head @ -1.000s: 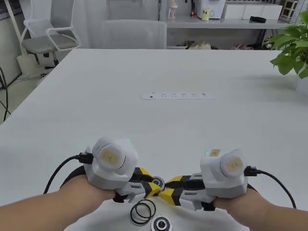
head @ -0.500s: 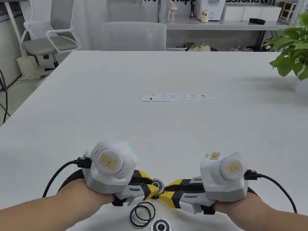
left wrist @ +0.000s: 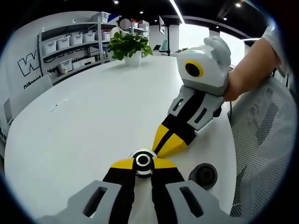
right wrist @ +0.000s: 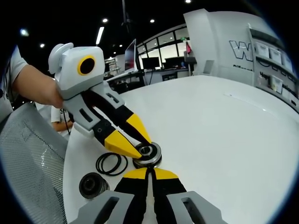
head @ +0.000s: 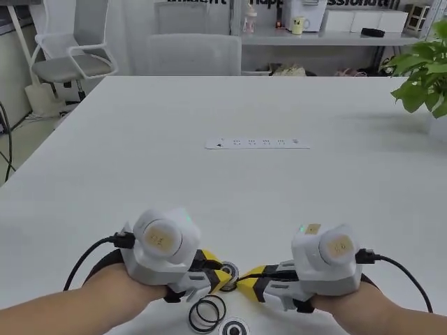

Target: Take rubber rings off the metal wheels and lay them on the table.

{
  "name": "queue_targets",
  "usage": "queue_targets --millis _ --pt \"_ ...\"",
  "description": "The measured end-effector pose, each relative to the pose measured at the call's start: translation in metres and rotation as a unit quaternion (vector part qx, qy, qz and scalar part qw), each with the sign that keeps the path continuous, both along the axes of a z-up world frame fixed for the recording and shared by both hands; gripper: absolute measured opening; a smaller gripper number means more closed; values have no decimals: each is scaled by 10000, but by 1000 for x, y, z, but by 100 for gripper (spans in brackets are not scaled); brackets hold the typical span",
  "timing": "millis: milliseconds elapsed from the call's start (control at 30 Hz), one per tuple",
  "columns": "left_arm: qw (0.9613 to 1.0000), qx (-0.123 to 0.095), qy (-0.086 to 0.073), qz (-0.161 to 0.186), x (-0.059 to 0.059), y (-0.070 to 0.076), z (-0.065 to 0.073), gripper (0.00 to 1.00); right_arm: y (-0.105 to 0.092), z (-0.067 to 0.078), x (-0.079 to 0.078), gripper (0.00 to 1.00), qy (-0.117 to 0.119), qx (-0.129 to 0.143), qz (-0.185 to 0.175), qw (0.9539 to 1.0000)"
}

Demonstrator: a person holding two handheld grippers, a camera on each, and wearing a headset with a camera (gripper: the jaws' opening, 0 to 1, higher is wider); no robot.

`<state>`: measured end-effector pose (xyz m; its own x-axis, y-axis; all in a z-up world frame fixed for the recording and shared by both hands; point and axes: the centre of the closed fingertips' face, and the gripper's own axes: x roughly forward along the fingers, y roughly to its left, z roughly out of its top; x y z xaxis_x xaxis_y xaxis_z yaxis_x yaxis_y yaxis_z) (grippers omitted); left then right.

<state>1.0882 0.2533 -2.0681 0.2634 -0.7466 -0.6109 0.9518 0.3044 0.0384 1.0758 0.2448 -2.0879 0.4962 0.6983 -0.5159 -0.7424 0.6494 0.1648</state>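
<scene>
1. In the head view we see the left gripper [head: 216, 274] and the right gripper [head: 246, 282] at the near edge of the white table [head: 230, 188], with their yellow tips pointing at each other. A metal wheel [head: 228, 268] sits between the tips. Two loose rubber rings [head: 207, 311] lie overlapping on the table just in front of it, and a second wheel [head: 234, 326] lies beside them at the frame's bottom edge. A power strip [head: 257, 143] lies well beyond, and a plant [head: 422, 66] stands at the far right.

2. In the left gripper view, the left gripper [left wrist: 143, 164] has its jaws closed around the metal wheel [left wrist: 143, 160], one yellow tip on each side of it. The right gripper [left wrist: 169, 143] comes in from the right, its tips together and touching the wheel's rim. The second wheel [left wrist: 203, 175] lies nearby on the table.

3. In the right gripper view, the right gripper [right wrist: 149, 174] has its jaws pressed together with barely a slit between them, right at the wheel's [right wrist: 147, 152] edge. We cannot tell whether they pinch a ring. The rubber rings [right wrist: 111, 163] and the second wheel [right wrist: 92, 185] lie to the left.
</scene>
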Motion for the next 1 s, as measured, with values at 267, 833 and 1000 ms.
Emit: queue_targets --millis 267,833,1000 --pt "10000 -45 -21 58 0 0 0 8 -2 1 2 0 234 267 -249 9991" --pt "9999 -83 -55 96 -1 0 0 8 -8 10 10 0 447 841 -739 9927" --pt "9999 -76 -67 124 -1 0 0 8 -8 14 12 0 506 1020 -835 9900"
